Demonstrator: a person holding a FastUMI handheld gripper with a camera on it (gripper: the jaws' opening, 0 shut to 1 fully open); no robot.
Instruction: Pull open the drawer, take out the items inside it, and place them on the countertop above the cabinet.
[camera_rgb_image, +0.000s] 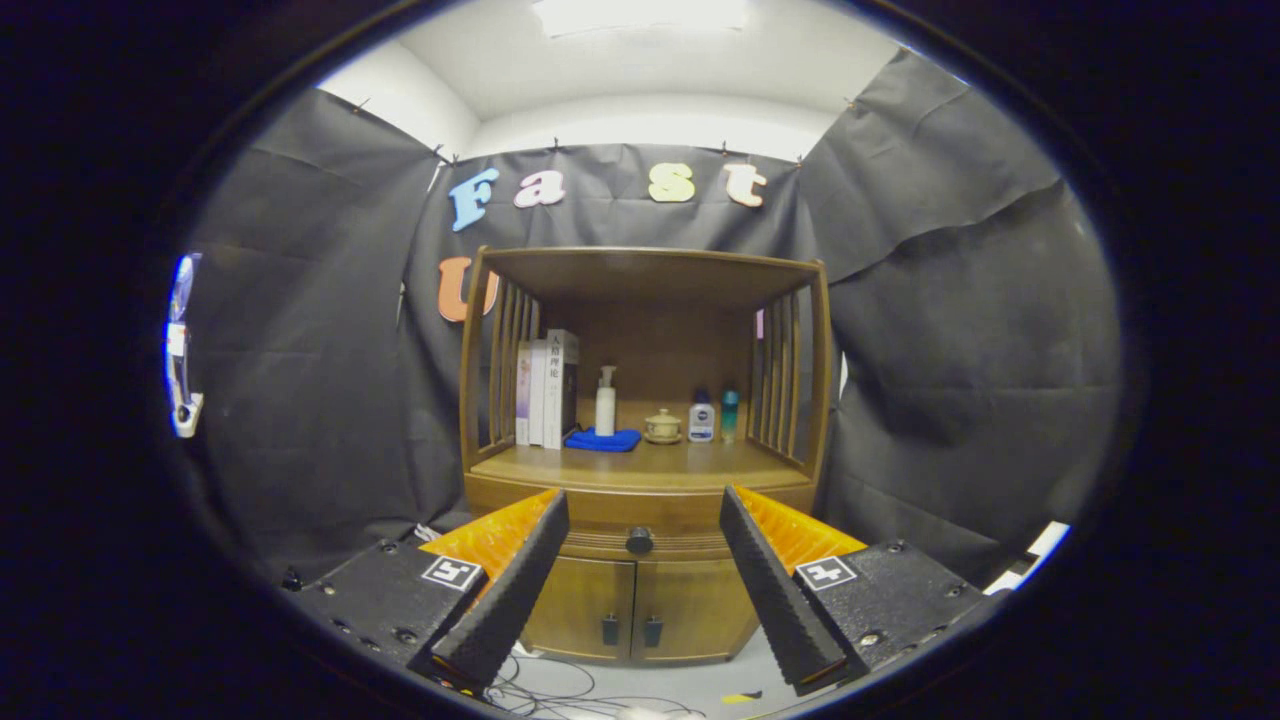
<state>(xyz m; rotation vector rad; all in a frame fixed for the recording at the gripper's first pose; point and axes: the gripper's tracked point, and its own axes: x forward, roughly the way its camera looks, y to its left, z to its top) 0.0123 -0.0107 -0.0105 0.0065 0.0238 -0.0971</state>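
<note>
The drawer (640, 525) sits closed in the wooden cabinet (640, 600), directly beneath the countertop (640, 465) and directly above the two lower doors (630, 605); its round dark knob (639, 541) lies at the centre of the drawer front. We see the knob between the two fingers and beyond their tips, with clear space on either side. The gripper (640, 515) is spread wide and holds nothing, and neither finger touches the cabinet. We judge the task to be at its first step: the drawer has not yet been pulled out, its contents are hidden from us (we cannot tell what or how many items it holds), and nothing from it has been set on the countertop. All three stages therefore remain: opening, removal, placement. The next move, in our judgement, calls for an advance toward the knob and a closing of the fingers on it before any pull. On the countertop, under the upper shelf roof, stand several books (545, 390) at one side, then a white pump bottle (605, 402), a folded blue cloth (603, 440), a small lidded cup (662, 427), a small white bottle (701, 418) and a teal bottle (730, 413). Free surface for placement shows along the front edge of the countertop. Cables (545, 690) lie on the floor below the cabinet.
</note>
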